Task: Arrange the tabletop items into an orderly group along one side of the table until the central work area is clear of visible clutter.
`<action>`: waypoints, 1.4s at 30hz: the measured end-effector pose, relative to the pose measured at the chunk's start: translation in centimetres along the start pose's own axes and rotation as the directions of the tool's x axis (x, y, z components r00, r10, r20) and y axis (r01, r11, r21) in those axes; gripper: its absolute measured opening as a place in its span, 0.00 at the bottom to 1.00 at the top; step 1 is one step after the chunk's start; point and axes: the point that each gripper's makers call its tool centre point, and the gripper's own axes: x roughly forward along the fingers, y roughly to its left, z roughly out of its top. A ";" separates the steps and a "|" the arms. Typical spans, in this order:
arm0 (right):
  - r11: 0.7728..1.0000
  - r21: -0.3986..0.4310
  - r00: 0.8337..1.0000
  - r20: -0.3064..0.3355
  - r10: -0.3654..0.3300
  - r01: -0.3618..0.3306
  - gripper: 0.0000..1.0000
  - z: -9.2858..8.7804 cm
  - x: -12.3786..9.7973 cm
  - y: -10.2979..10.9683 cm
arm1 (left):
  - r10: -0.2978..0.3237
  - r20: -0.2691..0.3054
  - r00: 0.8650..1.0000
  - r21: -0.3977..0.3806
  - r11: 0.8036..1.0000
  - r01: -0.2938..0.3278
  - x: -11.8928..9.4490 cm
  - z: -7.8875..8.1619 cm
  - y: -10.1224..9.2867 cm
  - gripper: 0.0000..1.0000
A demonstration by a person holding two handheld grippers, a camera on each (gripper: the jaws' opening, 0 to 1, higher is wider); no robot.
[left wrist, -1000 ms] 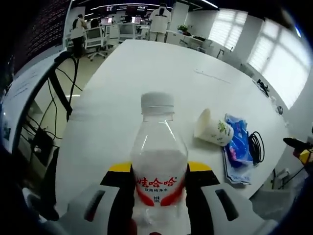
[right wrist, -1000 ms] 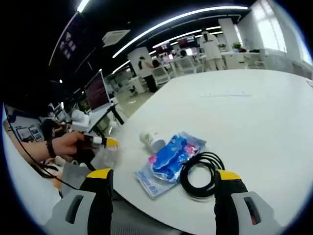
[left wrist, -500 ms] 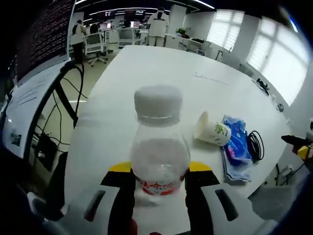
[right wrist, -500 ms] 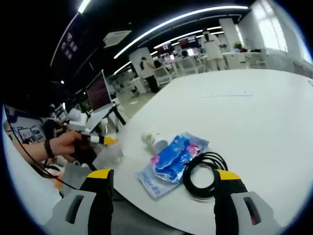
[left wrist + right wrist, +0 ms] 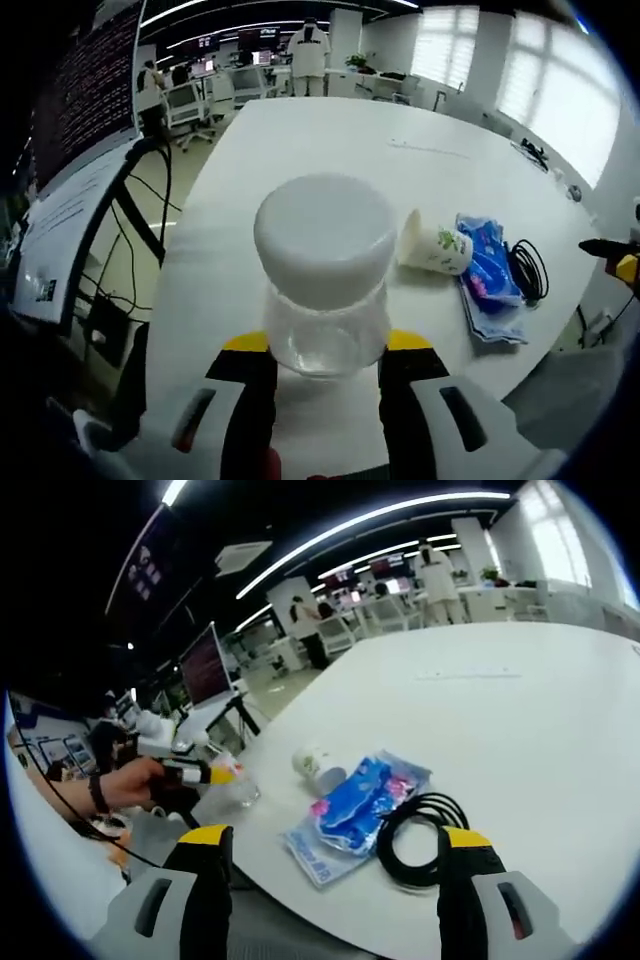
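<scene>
White table, busy office beyond

Your left gripper: jaws closed in on clear bottle, gripping its body both sides, cap tipped toward camera. Same gripper seen at 9 o'clock in right gripper view, your hand wrapped round its handle, wrist extended toward 3 o'clock. Your right gripper: jaws spread wide apart, nothing between them, yellow-tipped fingers pointing toward 12 o'clock.
</scene>
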 end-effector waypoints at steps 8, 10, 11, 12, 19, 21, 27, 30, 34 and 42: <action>1.000 0.005 1.000 -0.008 0.001 -0.001 0.86 -0.5 0.0 0.0 | 0.010 0.042 0.999 -0.025 1.000 -0.009 0.1 -0.3 -1.0 0.39; 1.000 0.007 1.000 -0.010 -0.001 0.001 0.86 -0.6 -0.1 0.0 | 0.019 0.055 0.998 -0.032 0.999 -0.017 0.2 -0.1 -0.8 0.39; 1.000 0.009 1.000 -0.010 -0.002 0.002 0.86 -0.6 -0.2 0.1 | 0.018 0.060 0.998 -0.044 0.999 -0.015 0.4 -0.1 -0.7 0.39; 1.000 0.011 1.000 -0.012 -0.003 0.003 0.86 -0.7 -0.3 0.1 | 0.019 0.061 0.998 -0.050 0.999 -0.016 0.4 -0.2 -0.6 0.39; 1.000 0.020 1.000 -0.009 -0.007 0.007 0.85 -0.8 -0.1 -0.4 | 0.015 0.063 0.998 -0.068 0.998 -0.011 0.6 -0.5 -0.4 0.39; 1.000 0.019 1.000 -0.011 -0.006 0.006 0.85 -0.7 -0.3 0.1 | 0.010 0.068 0.998 -0.075 0.997 -0.005 0.6 -0.6 -0.6 0.39; 1.000 0.015 1.000 -0.015 -0.003 0.003 0.86 -0.6 -0.2 0.2 | -0.014 0.064 0.998 -0.086 0.996 0.020 0.9 -1.2 -0.5 0.40; 1.000 0.012 1.000 -0.016 -0.002 0.002 0.86 -0.6 0.1 -0.3 | -0.024 0.058 0.998 -0.094 0.995 0.029 0.9 -1.6 -0.7 0.40; 1.000 0.014 1.000 -0.014 -0.007 0.008 0.86 -0.5 0.0 -0.4 | -0.046 0.062 0.997 -0.065 0.997 0.050 1.0 -1.7 -0.8 0.41; 1.000 0.009 1.000 -0.024 -0.007 0.007 0.86 -0.6 -0.1 -0.1 | -0.086 0.072 0.994 -0.009 0.996 0.087 0.8 -1.1 -1.2 0.43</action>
